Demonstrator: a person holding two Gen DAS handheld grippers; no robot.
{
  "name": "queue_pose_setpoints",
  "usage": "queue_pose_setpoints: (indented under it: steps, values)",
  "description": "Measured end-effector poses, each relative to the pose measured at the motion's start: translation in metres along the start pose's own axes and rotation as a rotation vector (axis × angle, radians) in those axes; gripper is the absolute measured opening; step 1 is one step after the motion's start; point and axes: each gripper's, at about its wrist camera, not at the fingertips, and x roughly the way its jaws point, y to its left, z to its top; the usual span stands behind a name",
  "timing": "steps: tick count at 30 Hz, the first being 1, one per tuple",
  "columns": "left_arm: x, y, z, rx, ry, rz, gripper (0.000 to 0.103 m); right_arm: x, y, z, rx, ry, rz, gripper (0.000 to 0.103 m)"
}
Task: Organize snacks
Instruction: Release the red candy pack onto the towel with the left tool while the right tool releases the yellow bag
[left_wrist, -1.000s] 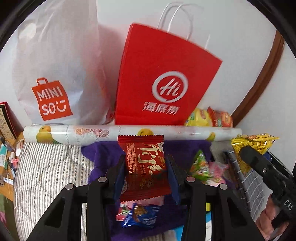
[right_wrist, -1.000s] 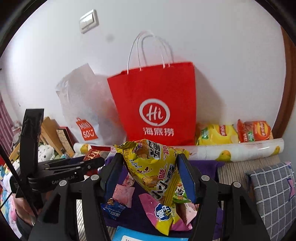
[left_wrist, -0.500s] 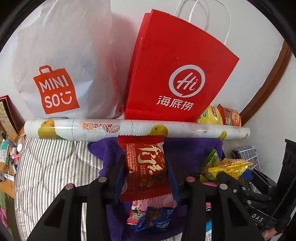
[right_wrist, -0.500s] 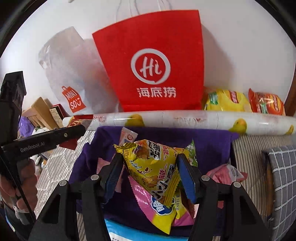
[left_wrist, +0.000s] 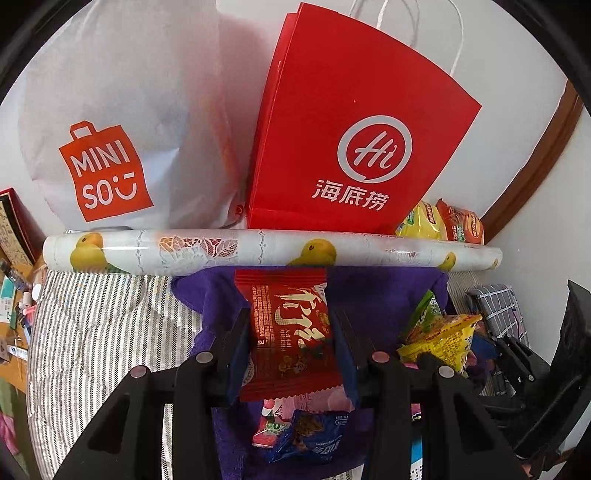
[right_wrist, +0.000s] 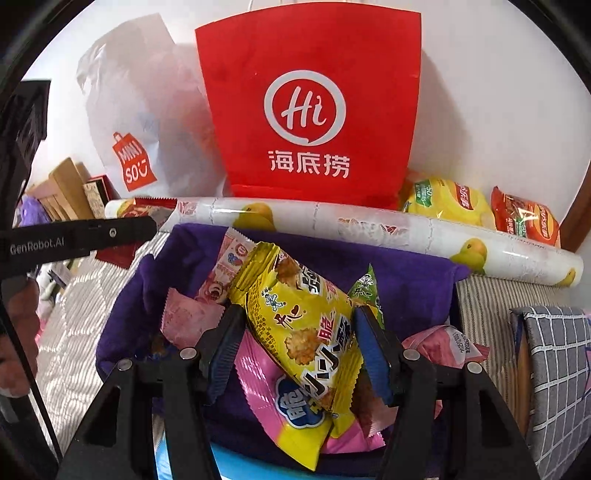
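Note:
My left gripper (left_wrist: 290, 317) is shut on a red snack packet (left_wrist: 291, 343), held upright over a purple cloth (left_wrist: 369, 295). Its finger (right_wrist: 110, 232) and the red packet (right_wrist: 147, 205) show at the left of the right wrist view. My right gripper (right_wrist: 295, 314) is shut on a yellow snack packet (right_wrist: 299, 332), low over the snack pile on the purple cloth (right_wrist: 406, 280). Pink packets (right_wrist: 258, 373) lie under it. The yellow packet (left_wrist: 443, 341) appears at the right of the left wrist view. A blue packet (left_wrist: 314, 435) lies below the left jaws.
A red paper bag (left_wrist: 351, 129) and a white plastic bag (left_wrist: 110, 110) stand against the wall behind a patterned roll (left_wrist: 258, 251). Yellow (right_wrist: 447, 201) and orange (right_wrist: 524, 218) chip bags lie at the back right. Striped bedding (left_wrist: 103, 332) is left, a checked cushion (right_wrist: 554, 369) right.
The right gripper has sunk with the yellow packet down towards the pile on the purple cloth. The left gripper has dipped slightly, still holding the red packet.

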Motion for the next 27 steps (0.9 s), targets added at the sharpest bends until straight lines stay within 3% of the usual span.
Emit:
queue_pose_setpoints:
  steps: [17,27]
  values:
    - [0.016,-0.008,-0.004,0.019,0.047,-0.002,0.040,-0.007,0.001,-0.007,-0.043,-0.004,0.012,0.065]
    - [0.035,-0.017,-0.010,0.038,0.092,0.008,0.040,-0.013,-0.011,-0.017,0.001,-0.028,0.043,0.066]
